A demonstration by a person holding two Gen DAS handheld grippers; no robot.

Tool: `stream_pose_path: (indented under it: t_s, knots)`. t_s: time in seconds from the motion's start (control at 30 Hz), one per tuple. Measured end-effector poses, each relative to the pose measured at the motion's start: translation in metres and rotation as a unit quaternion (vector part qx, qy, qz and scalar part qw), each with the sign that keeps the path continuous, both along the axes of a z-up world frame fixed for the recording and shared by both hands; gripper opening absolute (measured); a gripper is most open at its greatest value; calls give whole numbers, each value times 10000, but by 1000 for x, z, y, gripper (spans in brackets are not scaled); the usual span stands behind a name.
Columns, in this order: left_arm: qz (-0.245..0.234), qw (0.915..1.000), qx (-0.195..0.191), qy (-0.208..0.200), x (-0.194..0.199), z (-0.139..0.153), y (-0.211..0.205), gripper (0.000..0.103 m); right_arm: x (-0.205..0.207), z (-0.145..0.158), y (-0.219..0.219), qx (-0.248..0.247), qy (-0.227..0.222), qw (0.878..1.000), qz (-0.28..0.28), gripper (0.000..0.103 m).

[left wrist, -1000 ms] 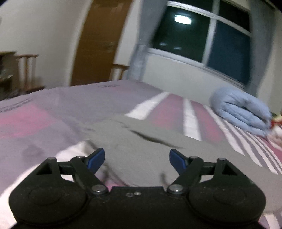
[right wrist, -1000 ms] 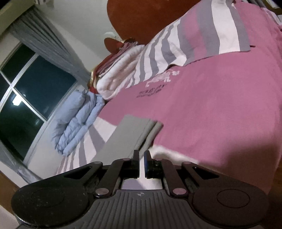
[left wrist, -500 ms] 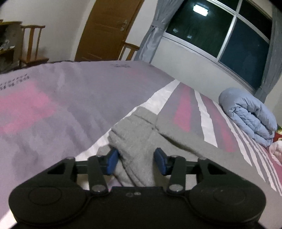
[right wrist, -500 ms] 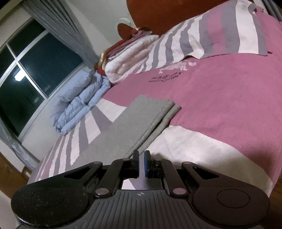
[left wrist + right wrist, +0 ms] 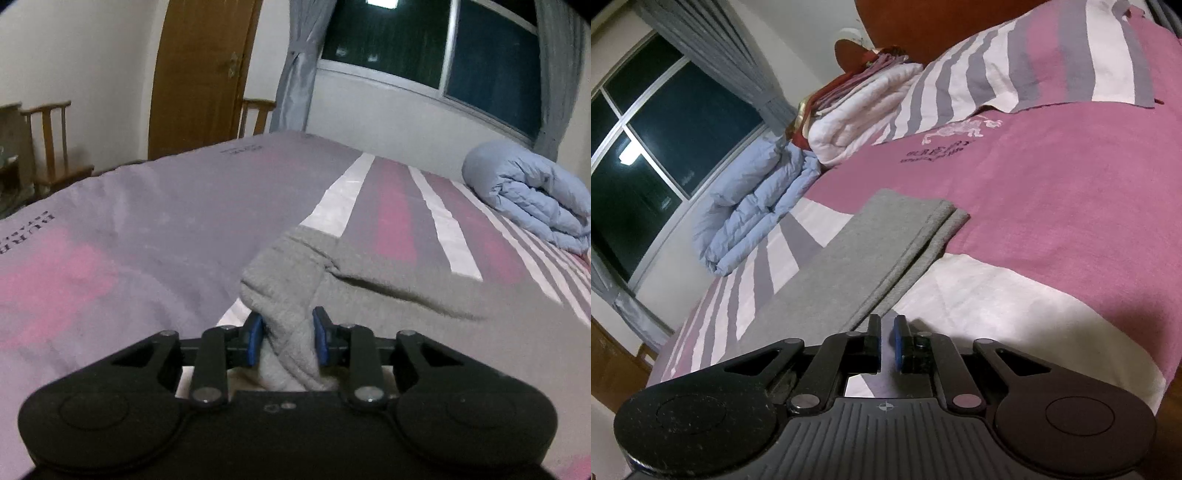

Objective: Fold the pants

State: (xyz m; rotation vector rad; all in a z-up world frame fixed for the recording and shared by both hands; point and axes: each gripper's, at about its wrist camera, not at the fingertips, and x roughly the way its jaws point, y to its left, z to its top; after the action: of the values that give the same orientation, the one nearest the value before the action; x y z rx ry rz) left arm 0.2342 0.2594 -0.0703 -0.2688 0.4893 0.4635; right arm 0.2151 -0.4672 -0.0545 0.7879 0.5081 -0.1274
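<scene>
Left gripper [image 5: 287, 339]: jaws clamped a bunched end of the grey pants [image 5: 291, 280], lower centre.
Right gripper [image 5: 886, 343]: jaws nearly closed on a thin fabric edge, only this view showing the pants' flat folded end [image 5: 886, 240] on the bed [image 5: 1052, 206].

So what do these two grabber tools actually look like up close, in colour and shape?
Both are matte black. The left gripper has two rounded lobes, angular linkage arms with silver rivets, and blue pads on its fingers. The right gripper is alike, but its base is ribbed grey with a small crosshair mark, and only one blue pad shows. No cables or sleeves are visible.
</scene>
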Motion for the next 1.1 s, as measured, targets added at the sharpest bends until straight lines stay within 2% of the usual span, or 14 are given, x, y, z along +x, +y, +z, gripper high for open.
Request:
stream_pose_path:
  t_s: [0.1,0.13,0.17,0.2,0.23,0.27,0.3,0.37,0.43,0.53,0.67,0.77,0.93,1.1]
  knots:
    - [-73,9997,227,75,-3,3,-8,30,-1,-1,-2,78,-6,10000,-31,11]
    - [-71,9996,248,101,-5,4,-9,37,-1,-1,-3,95,-11,9999,-36,17]
    - [31,9996,266,114,-10,7,-9,44,-2,-1,-2,97,-31,9999,-42,31]
    - [143,9993,325,79,-15,12,-8,54,-3,1,-2,76,-73,9999,-43,39]
    - [223,9988,431,-6,-21,18,-9,53,-5,2,-1,30,-141,9999,-28,51]
    - [322,9978,575,-65,-26,25,-12,52,-6,4,1,-14,-195,9998,3,52]
    - [343,9968,718,-110,-27,33,-16,53,-6,5,2,-48,-240,9997,55,52]
    - [-5,9957,903,-194,-22,44,-30,58,-3,6,4,-57,-311,9993,220,52]
    - [-380,9931,1106,-107,-6,53,-48,58,2,7,8,-132,-360,9989,277,52]
    - [-752,9912,1084,-127,23,60,-72,59,16,13,18,-399,-434,9978,308,52]
    - [-1233,9868,1047,94,67,55,-101,59,48,29,43,-1009,-524,9909,717,53]
    - [-1558,9803,1138,412,98,44,-120,60,80,38,69,-1572,-369,9792,1231,53]
    - [-1683,9738,1223,915,135,21,-126,63,131,39,103,-2317,55,9529,1958,53]
    - [-1657,9707,1049,1388,157,-3,-110,68,183,15,108,-2721,765,9323,2259,52]
